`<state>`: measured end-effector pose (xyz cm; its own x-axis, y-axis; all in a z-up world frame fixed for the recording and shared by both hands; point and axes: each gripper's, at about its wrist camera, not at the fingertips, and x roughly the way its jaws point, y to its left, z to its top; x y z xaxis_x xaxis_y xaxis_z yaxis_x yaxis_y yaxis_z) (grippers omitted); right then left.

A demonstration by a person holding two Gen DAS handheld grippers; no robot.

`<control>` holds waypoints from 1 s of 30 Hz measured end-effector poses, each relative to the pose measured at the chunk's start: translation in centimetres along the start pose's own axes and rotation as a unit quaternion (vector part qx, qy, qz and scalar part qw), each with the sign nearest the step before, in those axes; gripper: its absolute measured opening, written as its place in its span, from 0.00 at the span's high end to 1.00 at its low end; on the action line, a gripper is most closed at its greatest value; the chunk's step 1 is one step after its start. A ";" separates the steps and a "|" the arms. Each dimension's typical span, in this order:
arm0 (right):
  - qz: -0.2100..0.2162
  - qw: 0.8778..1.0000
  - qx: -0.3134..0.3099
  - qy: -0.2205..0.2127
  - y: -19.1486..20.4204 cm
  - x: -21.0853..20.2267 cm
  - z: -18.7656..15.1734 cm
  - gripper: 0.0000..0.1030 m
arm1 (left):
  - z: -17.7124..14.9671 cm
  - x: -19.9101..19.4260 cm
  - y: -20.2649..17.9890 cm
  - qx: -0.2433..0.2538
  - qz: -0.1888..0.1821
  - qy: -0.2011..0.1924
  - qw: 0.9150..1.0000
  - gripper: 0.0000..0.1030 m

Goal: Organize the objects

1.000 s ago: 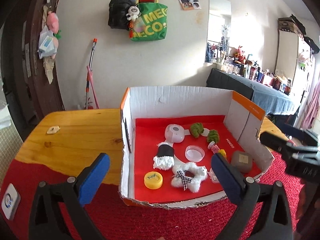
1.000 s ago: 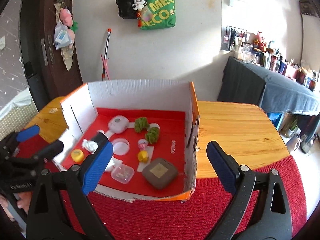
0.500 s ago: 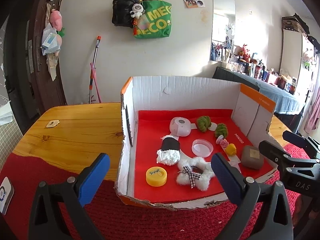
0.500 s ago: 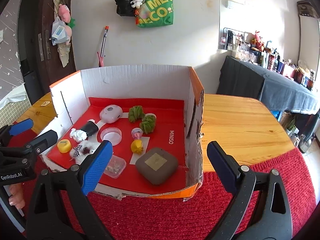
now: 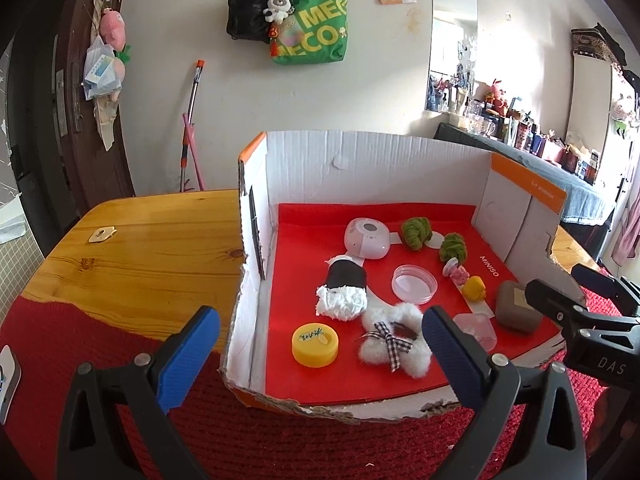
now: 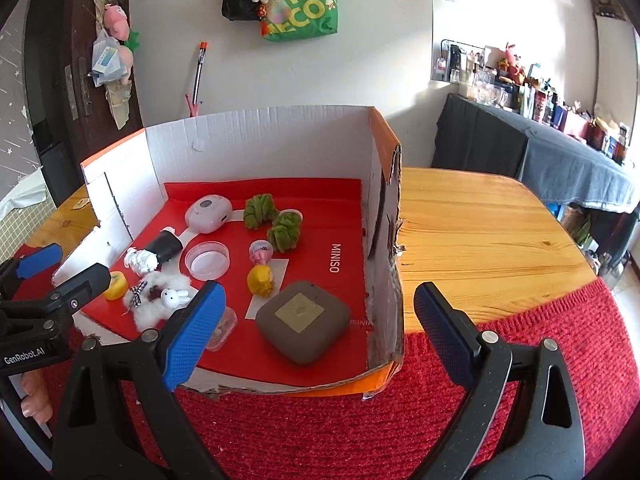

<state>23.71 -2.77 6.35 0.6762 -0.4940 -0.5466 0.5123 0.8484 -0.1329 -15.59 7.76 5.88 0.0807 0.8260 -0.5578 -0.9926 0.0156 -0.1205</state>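
Note:
An open cardboard box (image 5: 352, 168) (image 6: 256, 140) with a red floor stands on the table. In it lie a white round device (image 5: 367, 238), two green fuzzy pieces (image 5: 417, 232), a clear lid (image 5: 414, 284), a black and white roll (image 5: 344, 288), a yellow cap (image 5: 315, 345), a white fluffy star (image 5: 394, 346), a small yellow toy (image 6: 260, 279) and a brown square case (image 6: 303, 327). My left gripper (image 5: 320, 356) is open and empty at the box's front left. My right gripper (image 6: 318, 328) is open and empty at the front right corner.
The box sits on a wooden table (image 6: 472, 232) with a red knitted mat (image 6: 400, 420) at the front. A small tag (image 5: 102, 234) lies on the wood at left. A green bag (image 5: 312, 28) hangs on the wall. A cluttered counter (image 6: 560, 152) stands at right.
Both grippers have moved closer to the box, which looks larger in both views. Both stayed open and empty. The things in the box have not moved.

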 end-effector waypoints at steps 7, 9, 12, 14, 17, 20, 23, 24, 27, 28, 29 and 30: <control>-0.005 1.000 -0.011 -0.001 0.3 0.0 -0.1 0.06 | 0.0 0.2 -0.1 0.005 -0.004 0.007 1.000 0.00; -0.005 1.000 -0.010 0.000 0.3 0.0 0.0 0.06 | 0.0 0.2 -0.1 0.007 -0.006 0.008 1.000 0.00; -0.005 1.000 -0.009 0.001 0.3 0.0 0.0 0.06 | 0.0 0.2 -0.1 0.009 -0.008 0.008 1.000 0.00; -0.005 1.000 -0.007 0.002 0.3 0.1 0.0 0.06 | 0.0 0.2 -0.1 0.011 -0.012 0.008 1.000 0.00; -0.004 1.000 -0.003 0.003 0.1 0.1 0.0 0.06 | 0.0 0.2 -0.1 0.012 -0.014 0.009 1.000 0.00; -0.003 1.000 -0.002 0.004 0.1 0.2 0.0 0.06 | 0.0 0.2 -0.1 0.014 -0.017 0.007 1.000 0.00; -0.004 1.000 -0.003 0.004 0.1 0.2 0.0 0.06 | -0.1 0.2 -0.1 0.015 -0.018 0.007 1.000 0.00; -0.004 1.000 -0.004 0.004 0.1 0.2 0.0 0.06 | -0.1 0.2 -0.1 0.016 -0.019 0.007 1.000 0.00; -0.006 1.000 -0.005 0.004 0.0 0.1 0.0 0.06 | -0.1 0.2 -0.1 0.017 -0.020 0.007 1.000 0.00; -0.006 1.000 -0.006 0.003 0.1 0.1 0.0 0.06 | -0.1 0.2 -0.1 0.017 -0.021 0.007 1.000 0.00; -0.006 1.000 -0.006 0.004 0.1 0.1 0.0 0.06 | -0.1 0.2 0.0 0.018 -0.022 0.007 1.000 0.00; -0.006 1.000 -0.006 0.004 0.1 0.1 0.0 0.06 | -0.1 0.2 0.0 0.018 -0.023 0.007 1.000 0.00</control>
<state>23.82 -2.76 6.26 0.6660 -0.5021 -0.5517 0.5134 0.8451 -0.1493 -15.52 7.87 5.69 0.1273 0.8158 -0.5642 -0.9904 0.0737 -0.1169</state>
